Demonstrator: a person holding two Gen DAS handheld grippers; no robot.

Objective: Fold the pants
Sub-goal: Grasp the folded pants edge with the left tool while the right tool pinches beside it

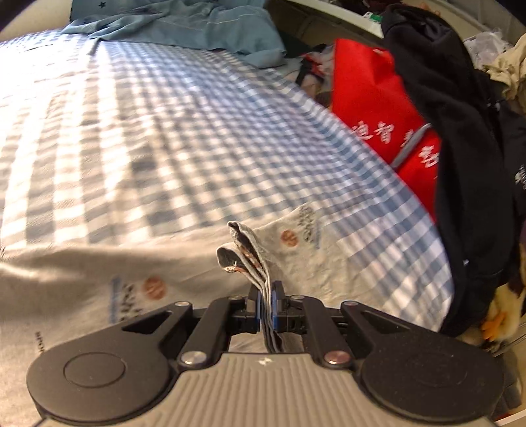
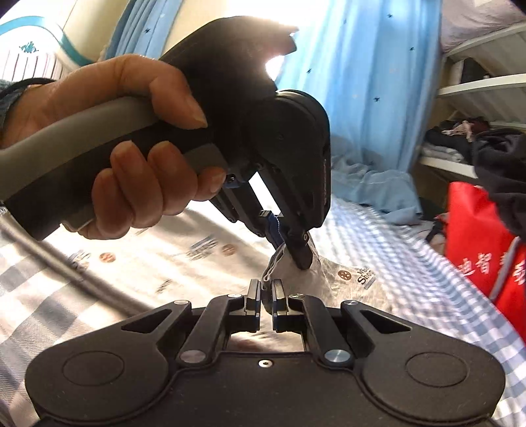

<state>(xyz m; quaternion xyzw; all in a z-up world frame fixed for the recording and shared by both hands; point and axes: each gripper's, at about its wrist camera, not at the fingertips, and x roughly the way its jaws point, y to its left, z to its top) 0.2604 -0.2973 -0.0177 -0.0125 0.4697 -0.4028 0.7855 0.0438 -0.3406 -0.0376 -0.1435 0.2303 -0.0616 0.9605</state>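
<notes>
The pants [image 1: 184, 279] are light grey-white cloth with small printed marks, spread on a blue checked bed [image 1: 164, 131]. My left gripper [image 1: 267, 295] is shut on a bunched, layered edge of the pants [image 1: 245, 254] and lifts it off the bed. In the right wrist view the left gripper [image 2: 289, 243] comes down from the upper left in a hand and pinches the same cloth. My right gripper [image 2: 266, 292] is shut on the pants edge [image 2: 279, 266] just below it. The two grippers are almost touching.
A red bag with white characters [image 1: 378, 108] [image 2: 480, 239] and a dark garment [image 1: 460, 131] hang off the bed's right side. Crumpled light blue cloth [image 1: 197, 23] lies at the far end, below a blue curtain [image 2: 361, 82]. White shelves with clothes [image 2: 460, 144] stand beyond.
</notes>
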